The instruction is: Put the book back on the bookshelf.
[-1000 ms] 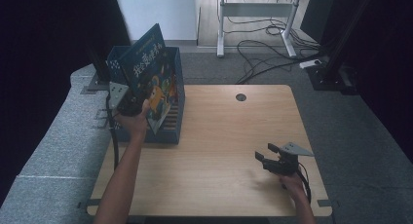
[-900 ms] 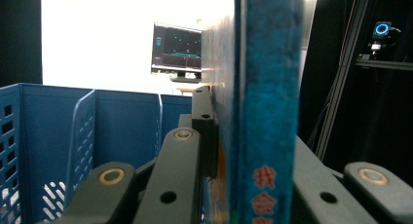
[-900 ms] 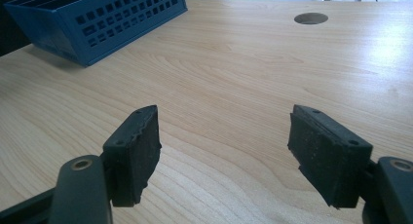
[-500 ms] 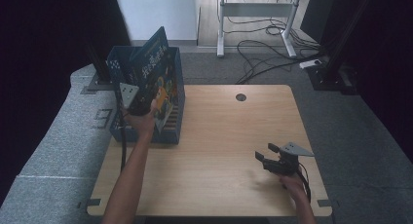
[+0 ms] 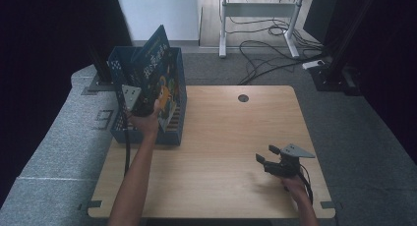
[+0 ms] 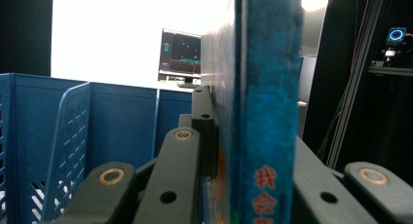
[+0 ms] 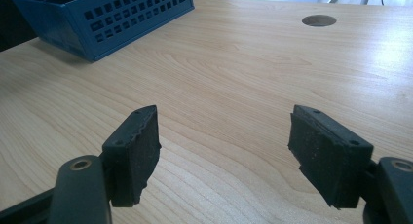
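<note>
A blue picture book (image 5: 156,64) stands tilted in the blue slotted rack (image 5: 147,136) on the table's left side. My left gripper (image 5: 146,102) is shut on the book's lower edge from the near side. In the left gripper view the blue spine (image 6: 265,112) with red characters sits clamped between the jaws of that gripper (image 6: 243,136), and the rack's dividers (image 6: 73,136) stand to the left. My right gripper (image 5: 269,155) rests low over the table near the front right. It (image 7: 224,151) is open, with only bare wood between its pads.
The wooden table (image 5: 221,132) has a round cable hole (image 5: 243,98) at the back middle, which the right gripper view also shows (image 7: 319,20). A grey padded surface (image 5: 59,137) lies left of the table. Cables (image 5: 275,44) and a desk frame lie on the floor behind.
My left hand has shifted the book slightly to the right over the rack. The right gripper has stayed in place.
</note>
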A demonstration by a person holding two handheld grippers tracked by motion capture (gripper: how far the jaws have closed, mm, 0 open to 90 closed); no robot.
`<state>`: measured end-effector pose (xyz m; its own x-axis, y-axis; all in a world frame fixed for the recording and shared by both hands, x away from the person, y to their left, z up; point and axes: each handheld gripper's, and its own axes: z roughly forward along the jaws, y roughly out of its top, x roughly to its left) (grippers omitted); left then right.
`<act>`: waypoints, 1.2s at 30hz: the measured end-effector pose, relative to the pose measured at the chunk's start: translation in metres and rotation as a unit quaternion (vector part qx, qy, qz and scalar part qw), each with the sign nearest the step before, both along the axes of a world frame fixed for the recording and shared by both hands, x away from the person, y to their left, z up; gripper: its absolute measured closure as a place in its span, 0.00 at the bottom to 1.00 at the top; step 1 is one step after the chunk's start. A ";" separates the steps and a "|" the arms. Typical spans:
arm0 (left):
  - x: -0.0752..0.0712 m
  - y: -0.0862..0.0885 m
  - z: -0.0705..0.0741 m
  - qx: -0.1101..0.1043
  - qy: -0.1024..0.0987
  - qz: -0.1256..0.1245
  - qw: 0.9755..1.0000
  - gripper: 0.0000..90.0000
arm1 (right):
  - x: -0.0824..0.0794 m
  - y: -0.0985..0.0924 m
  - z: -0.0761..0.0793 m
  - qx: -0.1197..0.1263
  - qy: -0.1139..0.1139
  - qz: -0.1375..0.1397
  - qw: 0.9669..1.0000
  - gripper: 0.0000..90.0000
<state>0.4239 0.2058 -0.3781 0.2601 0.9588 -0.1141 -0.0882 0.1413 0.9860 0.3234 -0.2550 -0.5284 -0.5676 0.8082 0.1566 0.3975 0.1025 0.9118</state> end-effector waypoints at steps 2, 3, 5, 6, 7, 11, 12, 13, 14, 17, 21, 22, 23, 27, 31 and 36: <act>-0.001 0.001 -0.001 0.001 0.004 0.001 1.000 0.91 | 0.000 0.000 0.000 -0.001 0.000 0.001 1.000 0.29; 0.000 0.001 -0.002 0.000 0.007 0.001 1.000 0.91 | 0.000 0.000 0.000 -0.001 0.000 0.001 1.000 0.29; -0.001 0.002 -0.005 -0.001 0.008 0.002 1.000 0.91 | 0.000 0.001 0.000 -0.001 0.000 0.001 1.000 0.29; -0.001 0.002 -0.006 -0.003 0.007 0.005 1.000 0.91 | 0.000 0.001 0.000 -0.003 0.001 0.002 1.000 0.29; -0.001 0.003 -0.007 -0.002 0.006 0.007 1.000 0.91 | 0.000 0.001 -0.001 -0.002 0.000 0.001 1.000 0.29; 0.002 0.004 -0.006 0.002 0.006 0.018 1.000 0.91 | 0.001 0.000 -0.001 -0.001 0.001 -0.002 1.000 0.29; 0.003 0.004 -0.006 0.002 0.006 0.020 1.000 0.91 | 0.001 0.000 -0.001 -0.001 0.001 -0.002 1.000 0.29; 0.003 0.004 -0.006 0.002 0.005 0.023 1.000 0.91 | 0.001 0.000 -0.002 -0.001 0.001 -0.003 1.000 0.29; 0.004 0.003 -0.007 0.005 0.003 0.025 1.000 0.91 | 0.001 0.000 -0.002 -0.001 0.001 -0.004 1.000 0.29; 0.006 -0.002 -0.009 0.015 0.000 0.029 0.999 0.91 | 0.002 0.001 -0.002 -0.002 0.002 -0.005 1.000 0.29; 0.010 -0.005 -0.013 0.013 0.004 0.031 0.999 0.91 | 0.001 0.002 -0.002 -0.005 0.002 -0.002 1.000 0.29; 0.010 -0.005 -0.013 0.013 0.004 0.031 0.999 0.91 | 0.001 0.002 -0.002 -0.004 0.001 -0.003 1.000 0.29; 0.010 -0.005 -0.013 0.011 0.003 0.032 0.999 0.91 | 0.001 0.001 -0.002 -0.004 0.001 -0.003 1.000 0.29; 0.010 -0.005 -0.012 0.004 -0.003 0.034 0.999 0.91 | 0.002 0.000 -0.003 -0.005 0.004 -0.005 1.000 0.29; 0.011 -0.006 -0.012 -0.003 -0.006 0.037 0.999 0.91 | 0.001 0.001 -0.003 -0.005 0.003 -0.004 1.000 0.29; 0.014 -0.009 -0.015 0.001 -0.003 0.036 0.999 0.91 | 0.000 0.001 -0.002 -0.005 0.003 -0.003 1.000 0.29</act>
<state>0.4376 0.1970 -0.3931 0.1914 0.9752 -0.1108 -0.1031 0.1322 0.9858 0.3238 -0.2544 -0.5306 -0.5618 0.8132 0.1523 0.4037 0.1088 0.9084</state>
